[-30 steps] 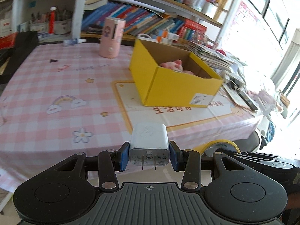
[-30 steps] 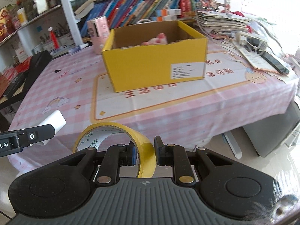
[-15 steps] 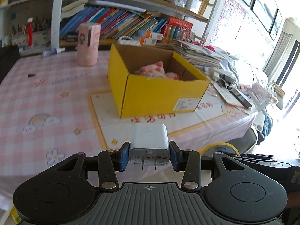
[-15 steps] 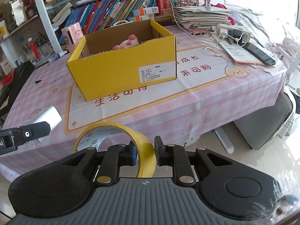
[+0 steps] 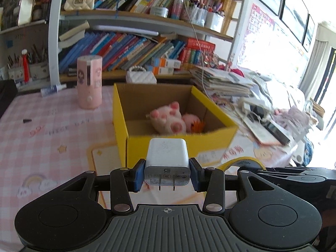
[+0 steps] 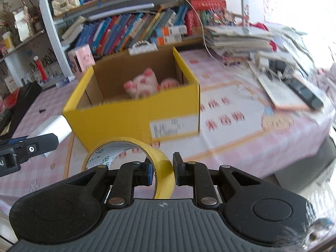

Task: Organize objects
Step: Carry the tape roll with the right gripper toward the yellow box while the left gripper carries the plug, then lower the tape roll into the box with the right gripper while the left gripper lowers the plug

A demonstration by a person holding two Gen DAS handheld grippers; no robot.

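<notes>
Nearest, my left tool (image 5: 167, 177): clenched on a white charger (image 5: 167, 157), prongs toward the camera, blue pads pressed to its two sides. My right tool (image 6: 161, 171): clenched across the band of a yellow tape roll (image 6: 134, 157), one finger inside the ring, one outside; the roll stands on edge, and its rim also shows at the lower right of the left view. Change since a second ago: both tools have advanced from off the bench edge toward the yellow box (image 5: 178, 145), which now fills the middle of each view, with its inside open to sight from above; grips unchanged. Next out, the box itself: open-topped, brown inside, label on the front wall, sitting on a printed mat on the pink checked bench (image 5: 52, 130). Contents: a pink-and-white plush (image 5: 168, 119) toward the back right, with something orange beside it; the front left floor of the box looks bare. Reading: both items are in transit and close to the drop, neither yet over the rim; I judge the charger goes in first, as it sits nearer the front wall. Beyond the box: a pink cylinder (image 5: 89, 84) to the left, a paper stack (image 5: 222, 82) and a dark phone-like slab to the right. Farthest: bookshelves (image 5: 136, 48) with two quilted white bags.
</notes>
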